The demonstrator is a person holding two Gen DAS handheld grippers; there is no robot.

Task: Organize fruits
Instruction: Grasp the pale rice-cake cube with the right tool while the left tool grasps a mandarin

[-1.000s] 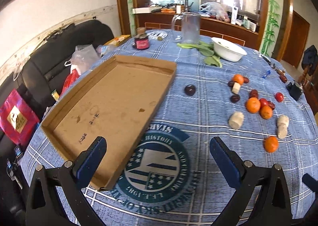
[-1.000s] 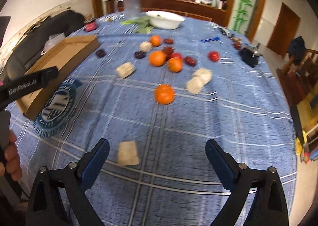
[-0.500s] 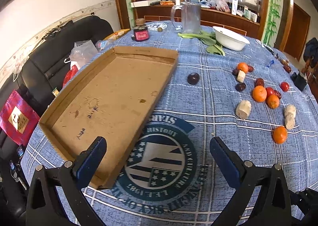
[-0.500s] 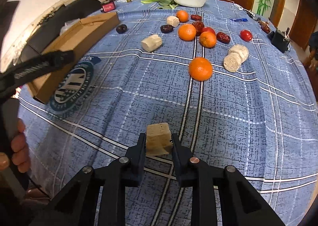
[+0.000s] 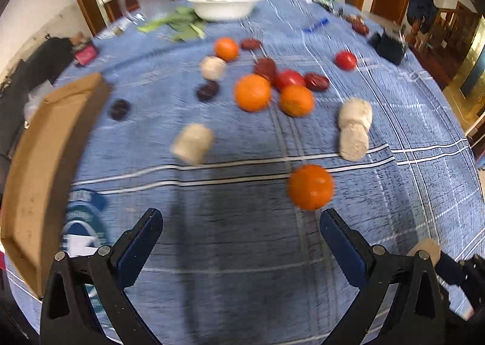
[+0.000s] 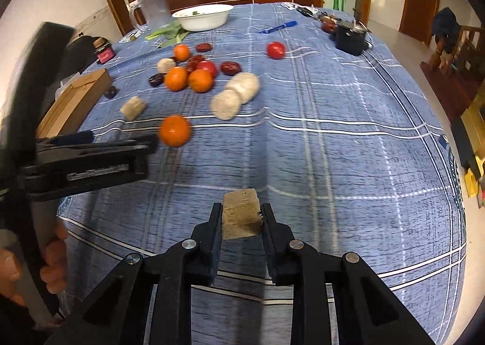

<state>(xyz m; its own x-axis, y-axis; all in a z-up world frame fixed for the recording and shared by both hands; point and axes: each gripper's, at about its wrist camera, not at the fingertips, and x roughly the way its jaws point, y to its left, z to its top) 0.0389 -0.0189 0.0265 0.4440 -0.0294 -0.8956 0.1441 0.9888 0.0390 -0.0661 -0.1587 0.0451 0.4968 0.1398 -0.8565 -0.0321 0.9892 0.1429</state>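
Observation:
My right gripper is shut on a beige fruit chunk and holds it above the blue tablecloth; the chunk also shows in the left wrist view. My left gripper is open and empty, just short of a lone orange, and it shows in the right wrist view beside that orange. Further off lie more oranges, red fruits, dark plums and beige chunks. The cardboard tray lies at the left.
A white bowl, green leaves and a glass jug stand at the table's far side. A black object and a blue pen lie far right. The table edge drops off at right.
My right gripper has lifted the beige chunk off the cloth. My left gripper has swung right, from over the tray toward the fruits, and now sits near the lone orange.

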